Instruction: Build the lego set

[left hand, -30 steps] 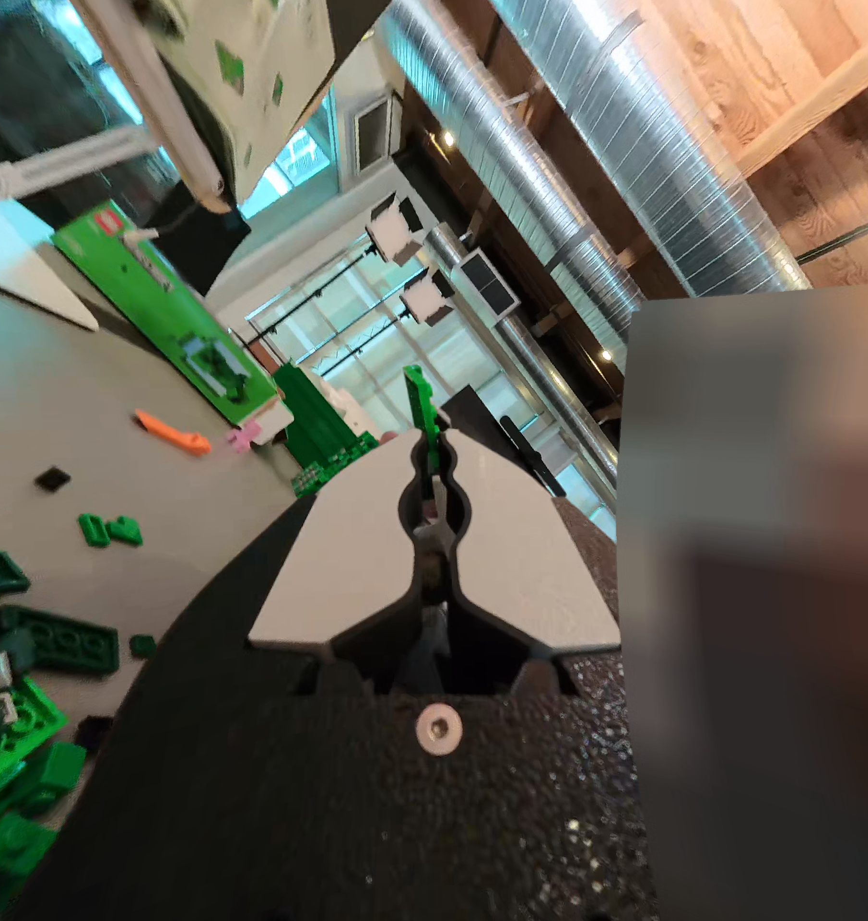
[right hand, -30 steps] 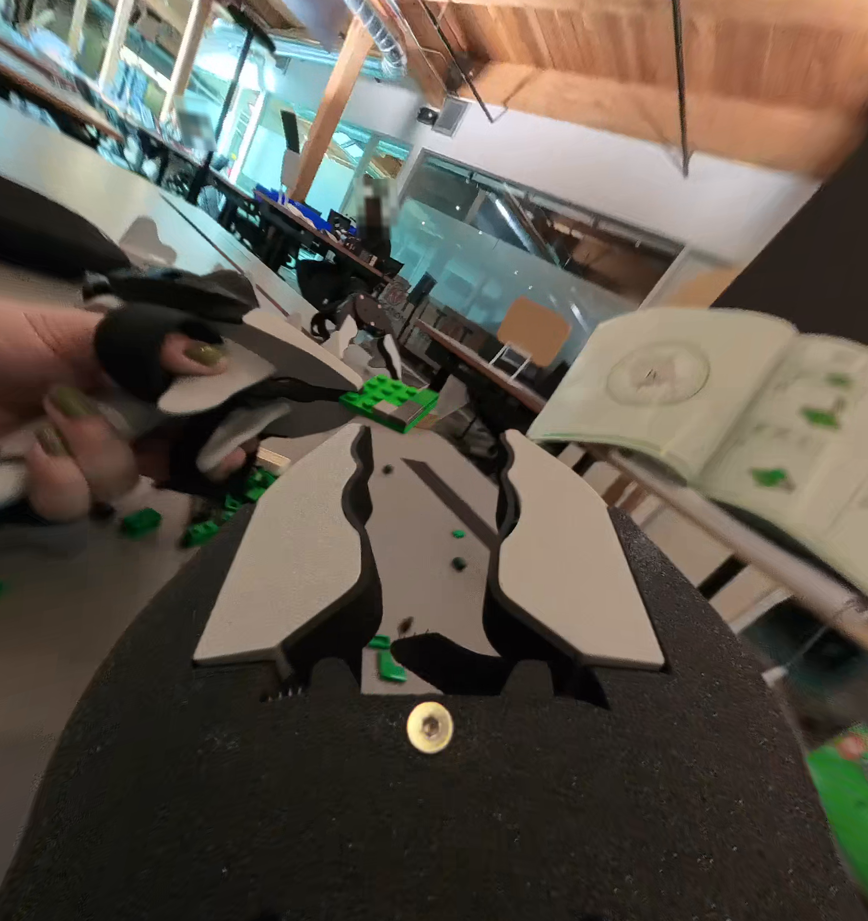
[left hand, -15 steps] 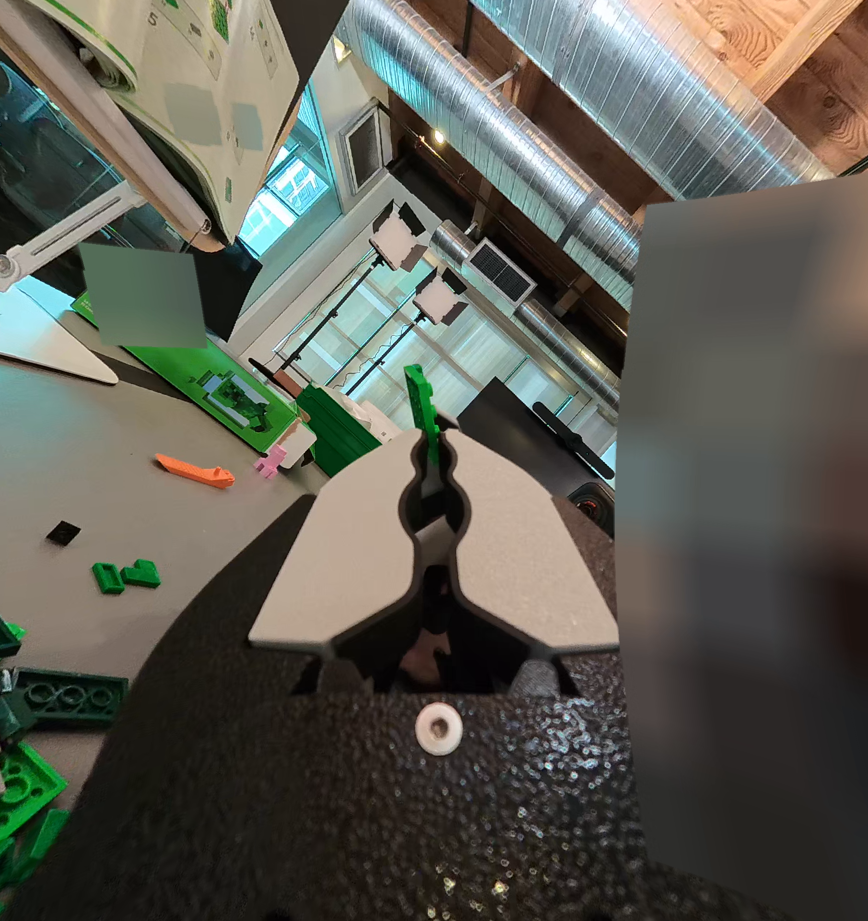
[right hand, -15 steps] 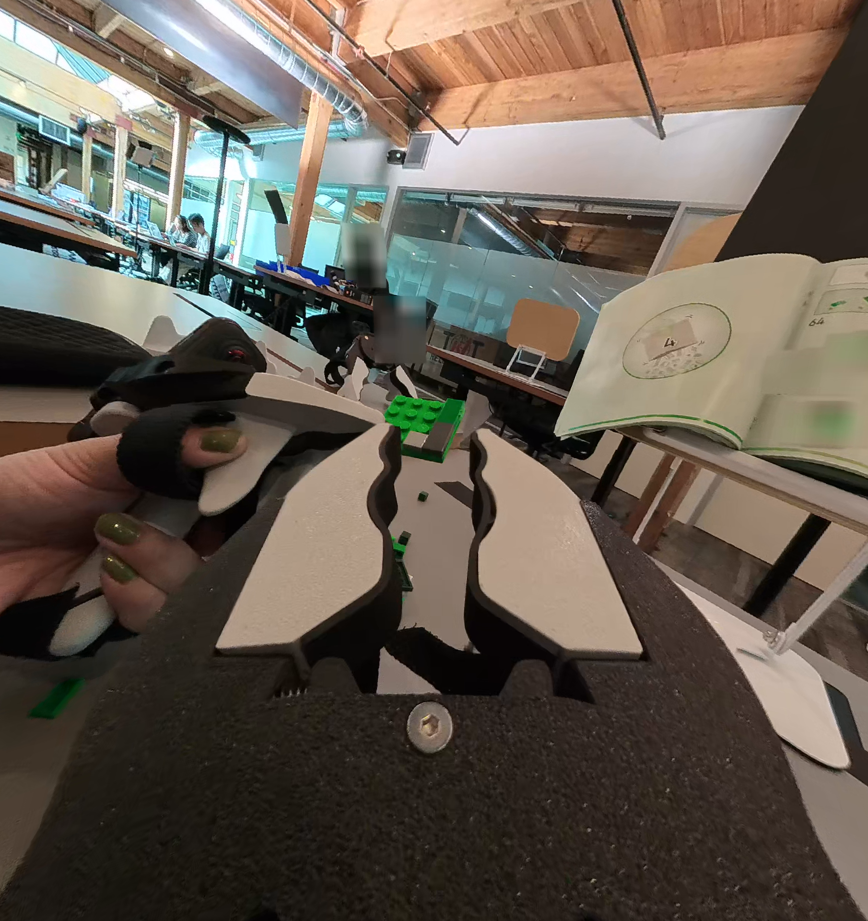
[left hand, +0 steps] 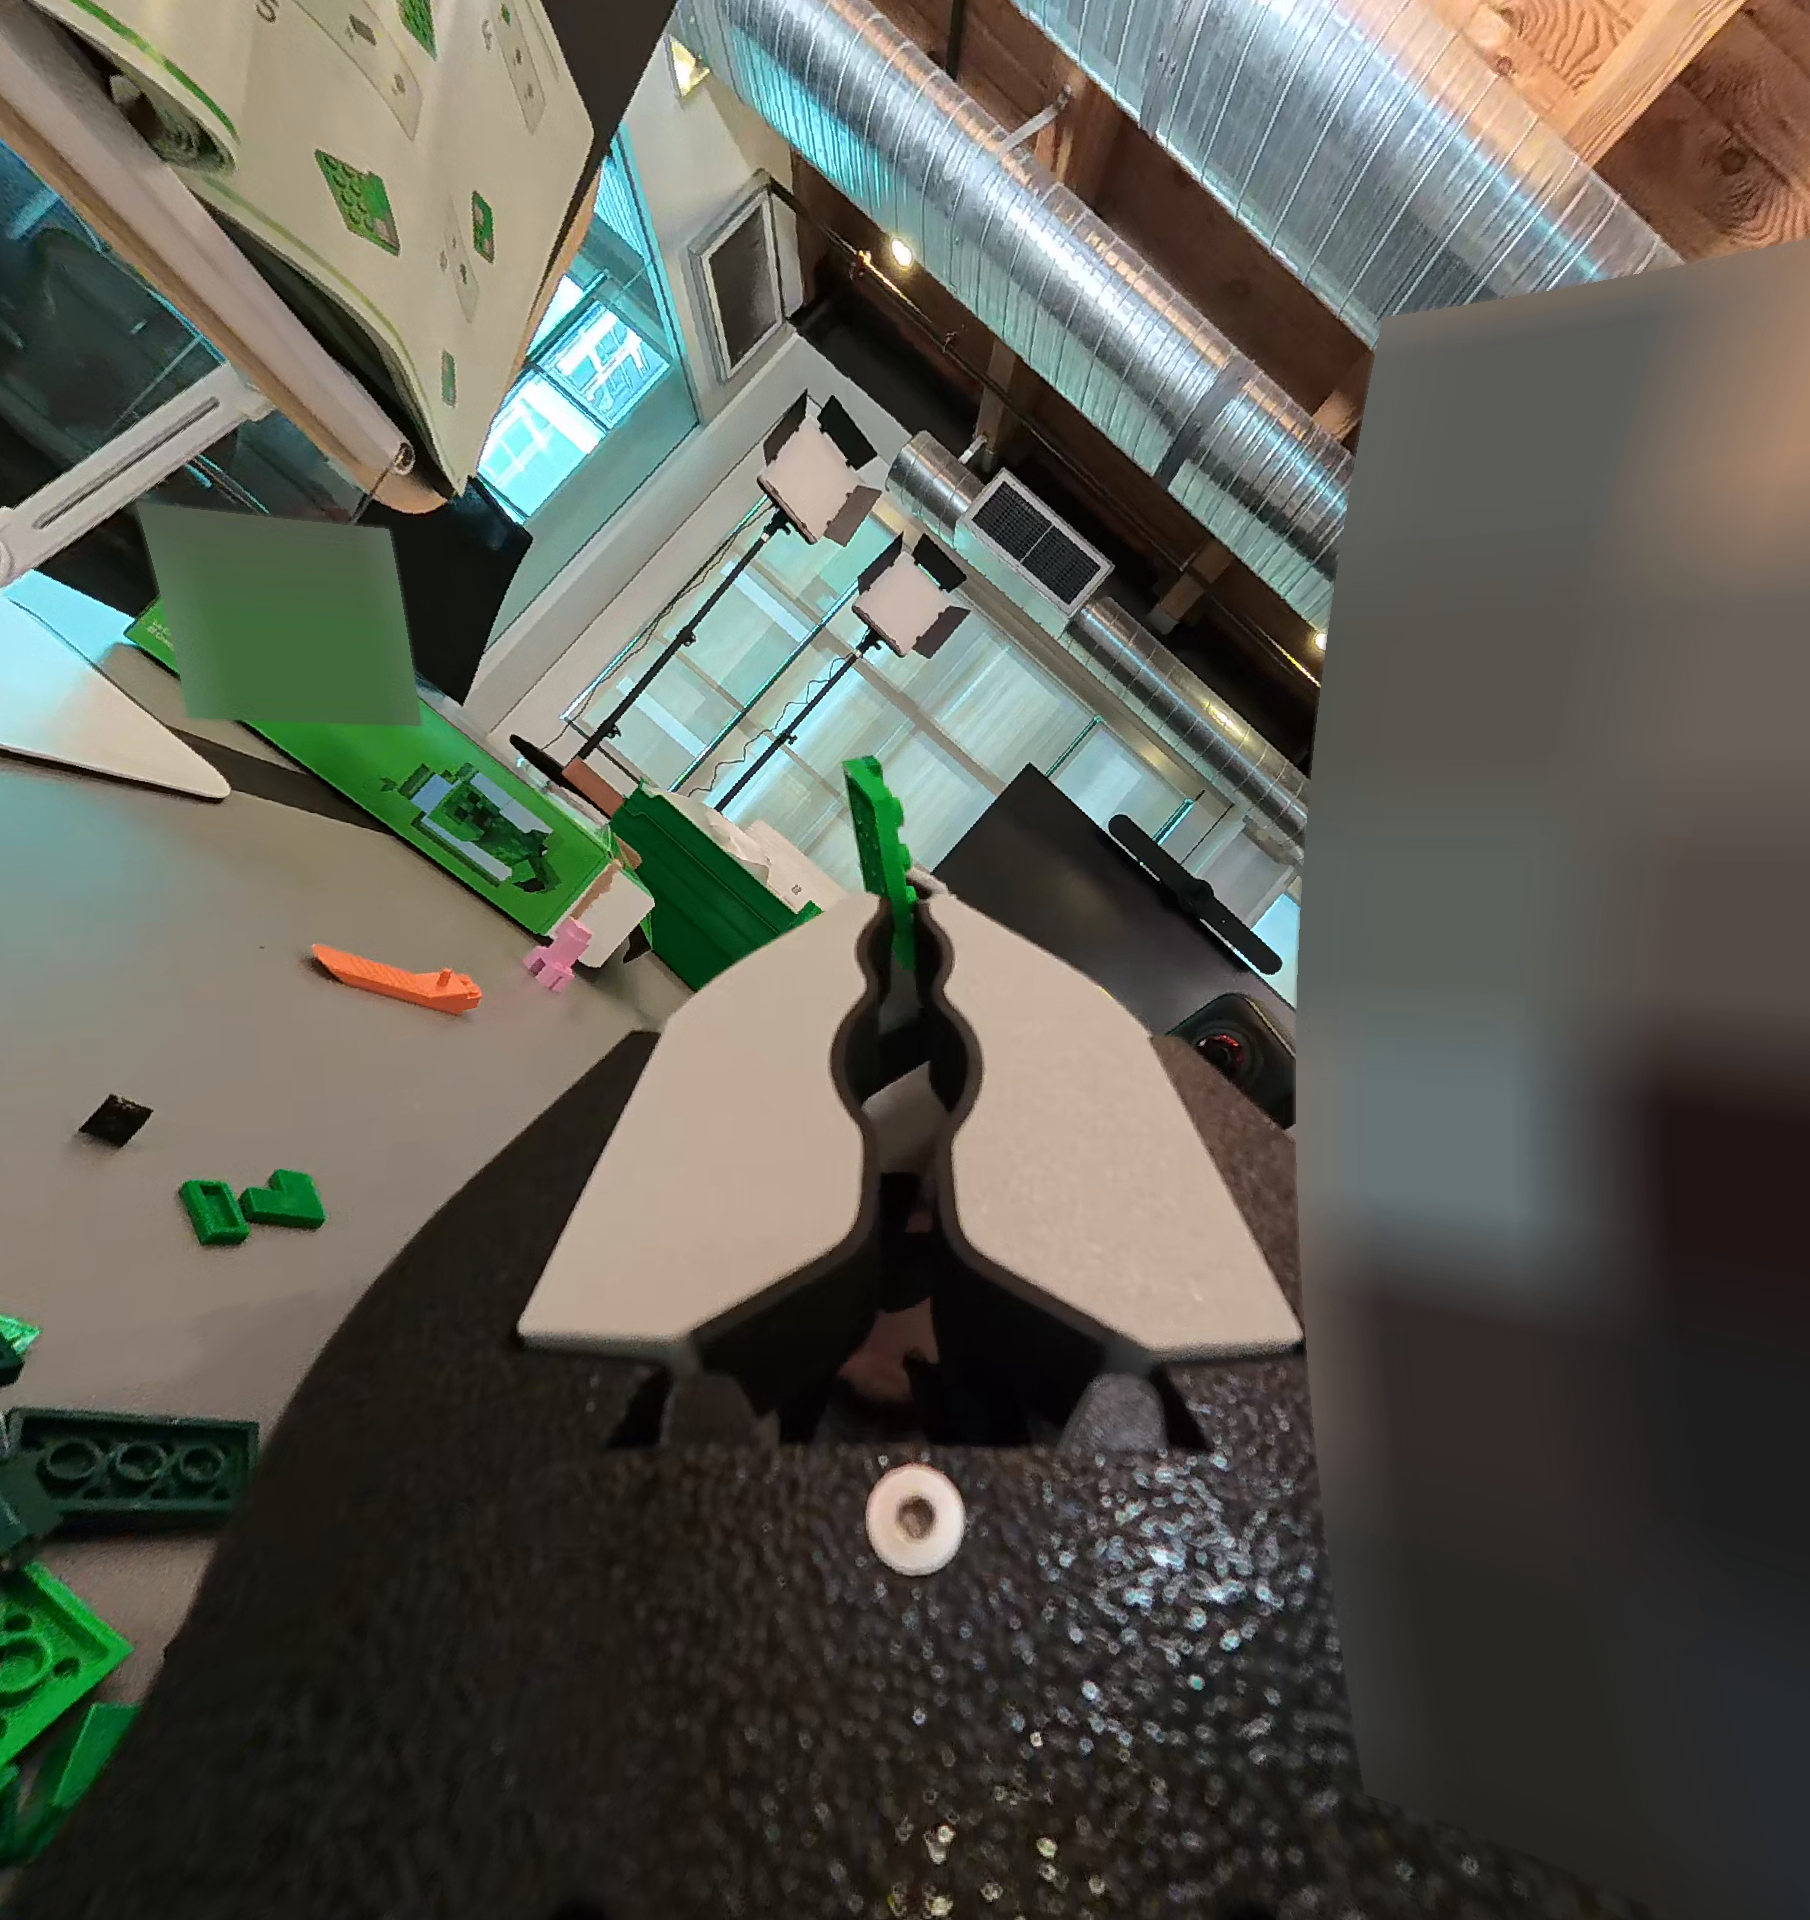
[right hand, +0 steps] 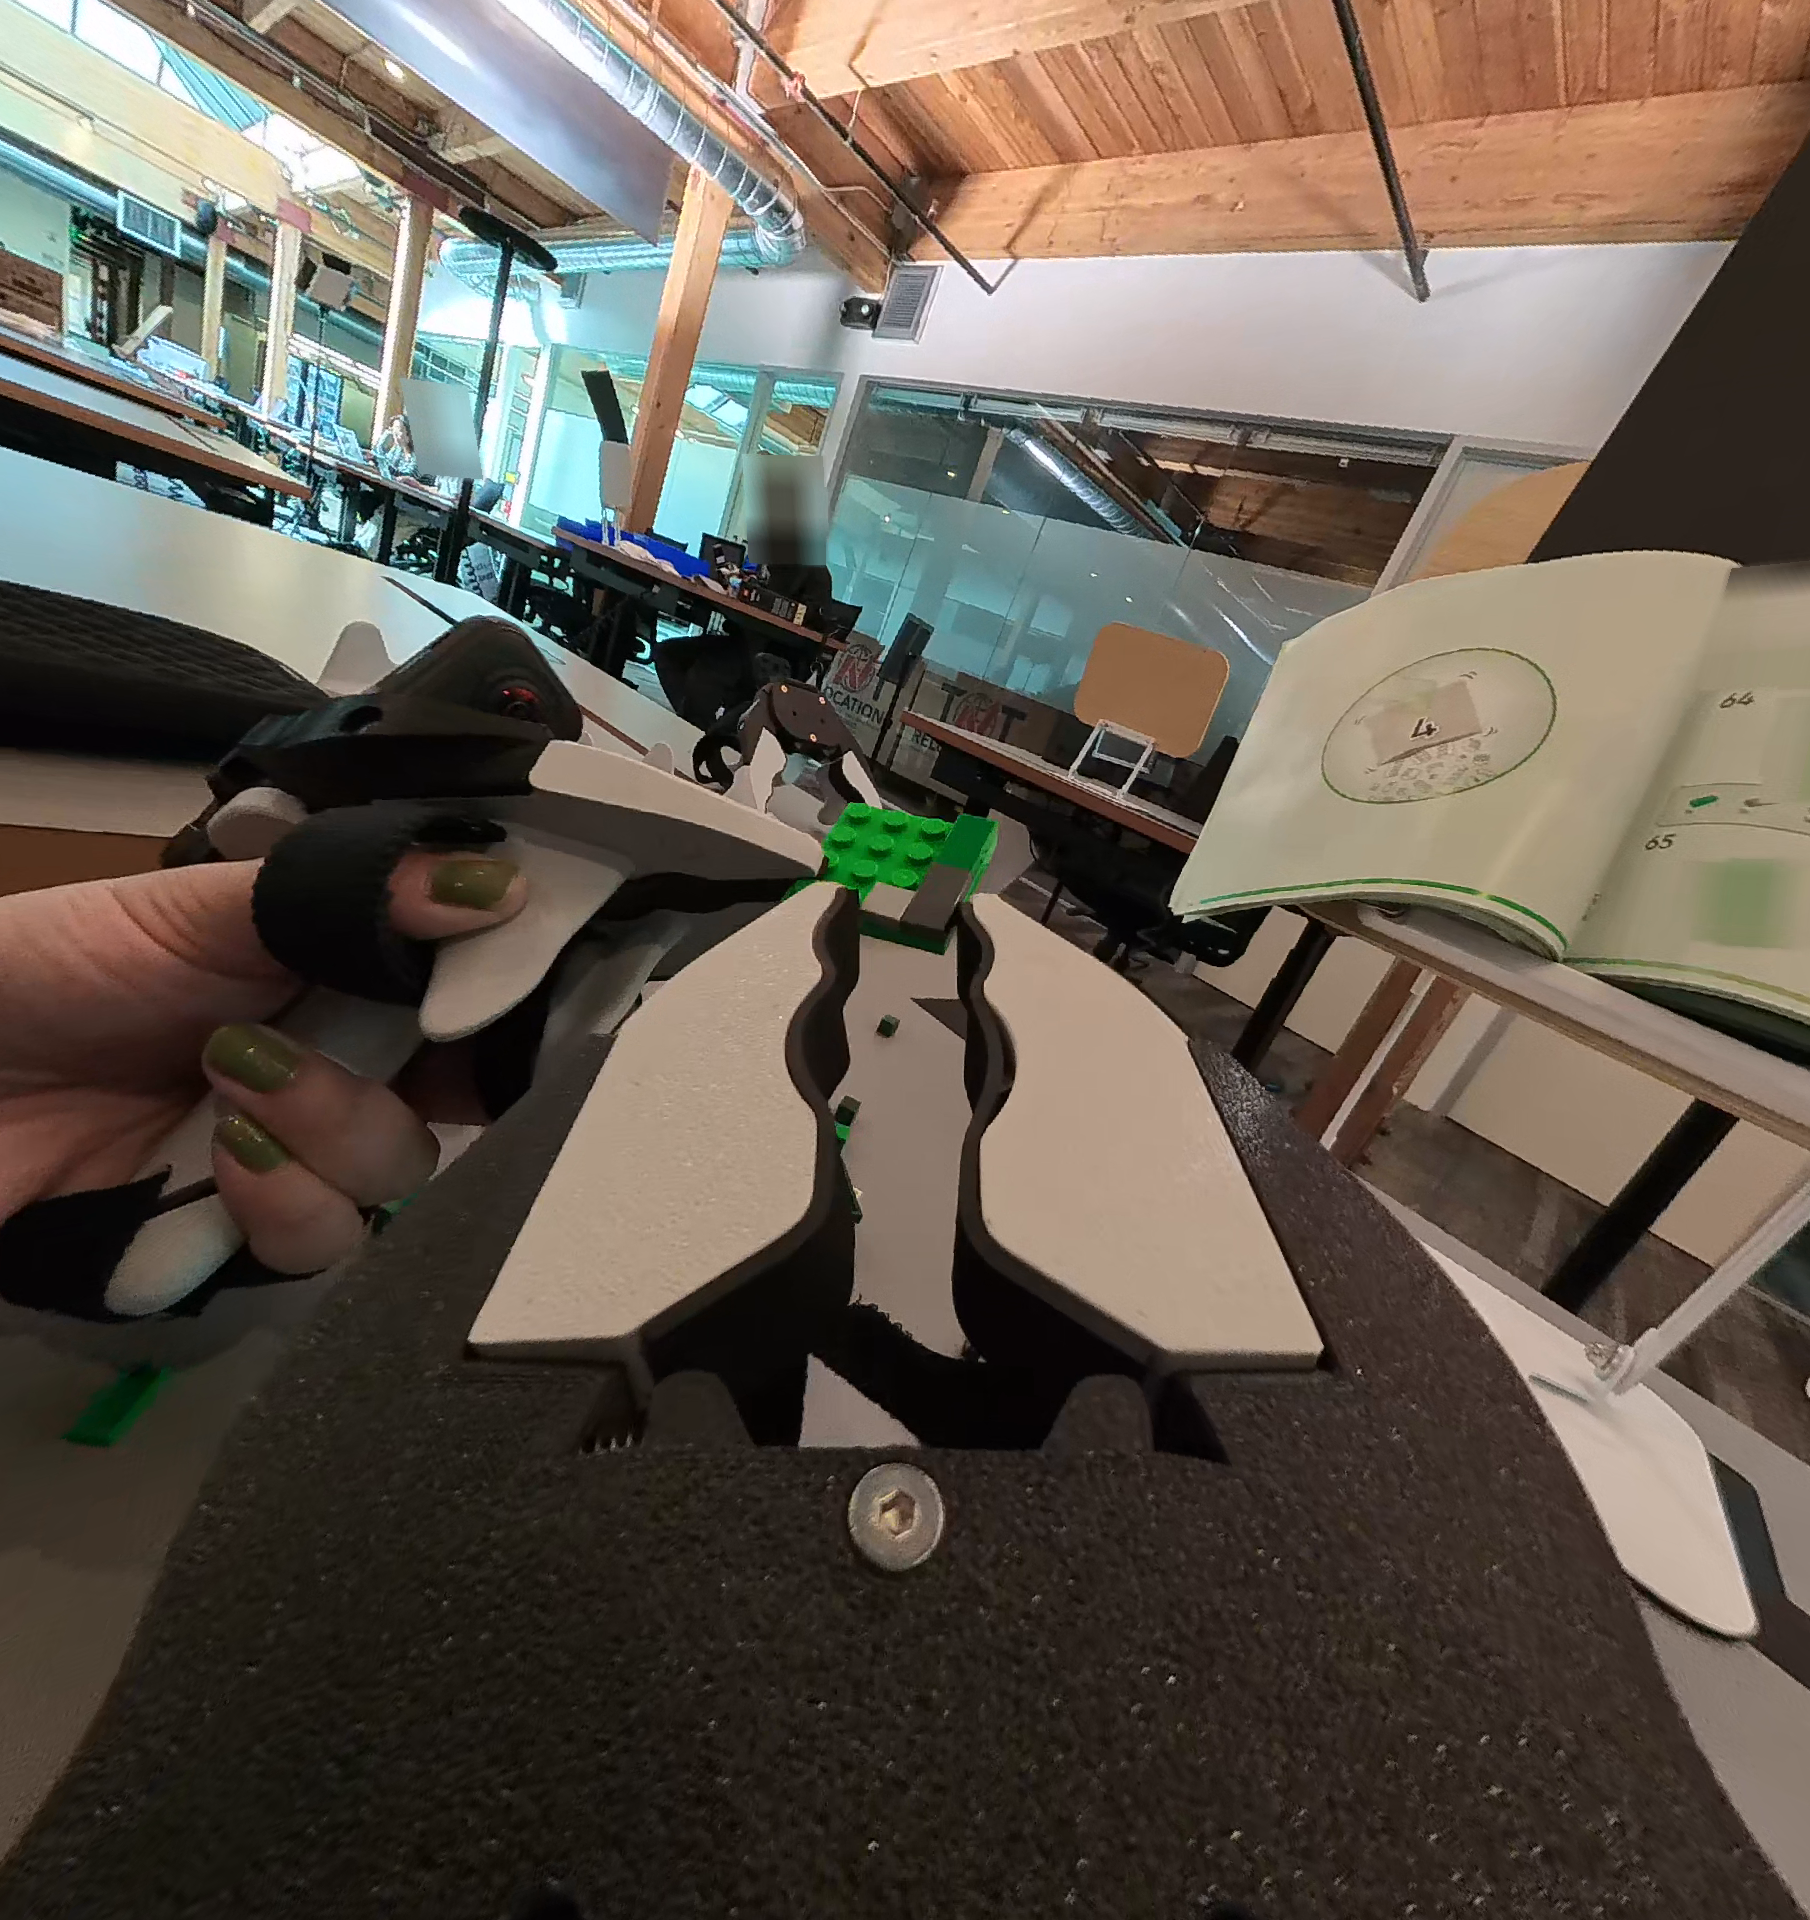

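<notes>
My left gripper [left hand: 906,906] is shut on a bright green lego plate [left hand: 878,844], seen edge-on and sticking up past the tips. In the right wrist view the left gripper [right hand: 816,860] comes in from the left in a person's hand [right hand: 101,997] and holds this green plate assembly [right hand: 896,844], studs up, with a grey tile [right hand: 932,896] on its near edge. My right gripper [right hand: 903,906] is open by a narrow gap, and its tips flank the assembly's near edge. I cannot tell whether they touch it.
An open instruction booklet [right hand: 1503,769] lies on a stand at the right, over the grey table [left hand: 153,987]. On the table are a green box [left hand: 444,810], an orange brick separator [left hand: 402,977], a pink piece [left hand: 558,951], loose green pieces [left hand: 252,1205] and a pile of green bricks [left hand: 18,1621]. Both grippers' tips are close together, under 4 cm apart.
My right gripper's jaws have narrowed and moved up to the green assembly. The left gripper has stayed shut on the plate and tilted a little.
</notes>
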The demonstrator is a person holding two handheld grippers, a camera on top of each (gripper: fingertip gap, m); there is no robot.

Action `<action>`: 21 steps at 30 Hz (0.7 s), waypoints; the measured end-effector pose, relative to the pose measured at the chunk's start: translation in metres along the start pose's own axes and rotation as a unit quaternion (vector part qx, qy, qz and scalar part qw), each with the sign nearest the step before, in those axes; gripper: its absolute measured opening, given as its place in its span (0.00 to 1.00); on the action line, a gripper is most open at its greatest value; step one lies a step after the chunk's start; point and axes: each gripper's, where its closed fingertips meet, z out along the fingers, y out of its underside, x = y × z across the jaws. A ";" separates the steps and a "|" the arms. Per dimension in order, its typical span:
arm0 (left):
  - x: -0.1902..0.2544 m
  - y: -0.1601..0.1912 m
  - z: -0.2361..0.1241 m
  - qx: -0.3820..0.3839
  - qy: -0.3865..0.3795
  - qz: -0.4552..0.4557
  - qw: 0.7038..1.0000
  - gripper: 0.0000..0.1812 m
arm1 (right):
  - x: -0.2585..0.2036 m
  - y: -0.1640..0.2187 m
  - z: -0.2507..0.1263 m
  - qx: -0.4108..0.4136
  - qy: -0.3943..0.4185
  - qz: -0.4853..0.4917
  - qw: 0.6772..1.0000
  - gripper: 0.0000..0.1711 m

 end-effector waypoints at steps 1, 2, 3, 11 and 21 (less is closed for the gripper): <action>0.000 0.000 0.000 -0.001 -0.001 0.002 1.000 0.02 | 0.000 0.000 0.000 -0.001 -0.002 0.000 1.000 0.10; 0.000 0.000 0.000 -0.001 -0.002 0.002 1.000 0.02 | 0.000 0.000 0.000 -0.001 -0.003 0.001 1.000 0.10; 0.000 0.000 0.000 -0.002 -0.002 0.002 1.000 0.02 | 0.000 0.000 0.000 -0.001 -0.004 0.000 1.000 0.10; -0.001 0.000 0.000 -0.001 -0.003 -0.004 1.000 0.02 | 0.000 0.001 0.001 -0.005 -0.010 0.001 1.000 0.09; -0.003 0.000 -0.001 0.001 0.004 -0.024 1.000 0.02 | -0.001 0.003 0.001 0.001 -0.015 0.007 1.000 0.10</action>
